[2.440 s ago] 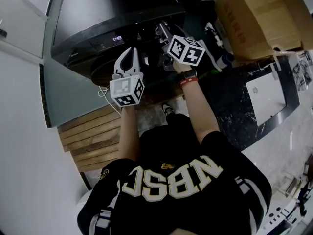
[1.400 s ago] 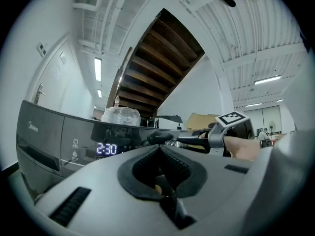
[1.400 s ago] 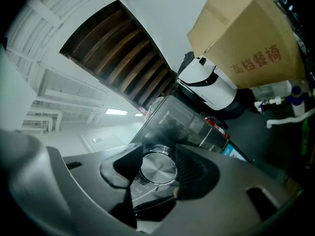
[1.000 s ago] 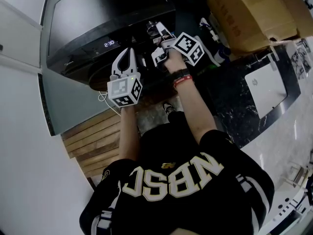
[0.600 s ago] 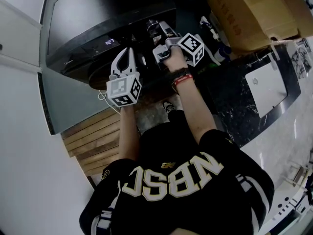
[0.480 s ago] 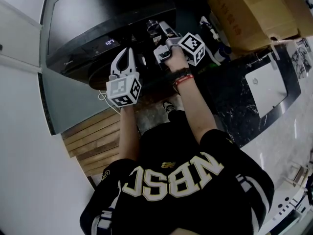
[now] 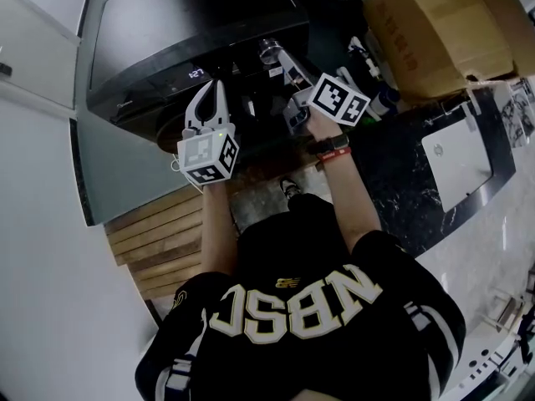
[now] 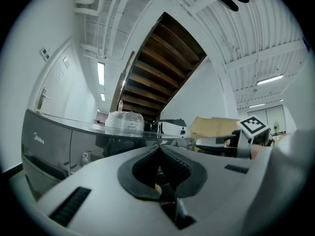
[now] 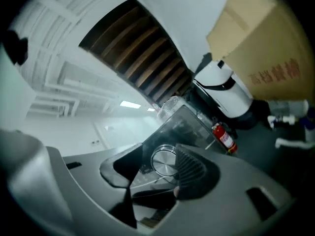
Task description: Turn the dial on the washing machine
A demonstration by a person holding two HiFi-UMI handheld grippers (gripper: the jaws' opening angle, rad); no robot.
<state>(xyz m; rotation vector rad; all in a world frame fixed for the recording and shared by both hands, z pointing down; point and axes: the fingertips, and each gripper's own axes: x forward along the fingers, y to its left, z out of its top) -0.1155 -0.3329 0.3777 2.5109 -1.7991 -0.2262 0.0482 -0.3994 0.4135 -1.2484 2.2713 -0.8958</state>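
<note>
The black washing machine [image 7: 192, 15] fills the upper left of the head view, its lit display [image 7: 197, 73] on the front panel. Its silver dial [image 7: 268, 48] sits at the panel's right end. My right gripper [image 7: 282, 72] is open a short way back from the dial, touching nothing. In the right gripper view the dial [image 9: 165, 162] shows through the gap of the right gripper [image 9: 160, 150]. My left gripper [image 7: 213, 88] hovers shut and empty by the display. In its own view the left gripper [image 8: 158, 150] points over the machine's glass top [image 8: 98, 127].
A big cardboard box [image 7: 443, 23] lies at the upper right, with spray bottles [image 7: 372, 73] beside it. A white device [image 7: 456, 161] rests on a dark marble slab [image 7: 401, 190]. Wooden steps [image 7: 163, 232] are at the lower left. A red fire extinguisher [image 9: 224, 136] stands beyond the machine.
My right gripper, which was on the dial, has drawn back down and to the right. The display number dropped from 2:30 to 1:27. The left gripper has hardly moved.
</note>
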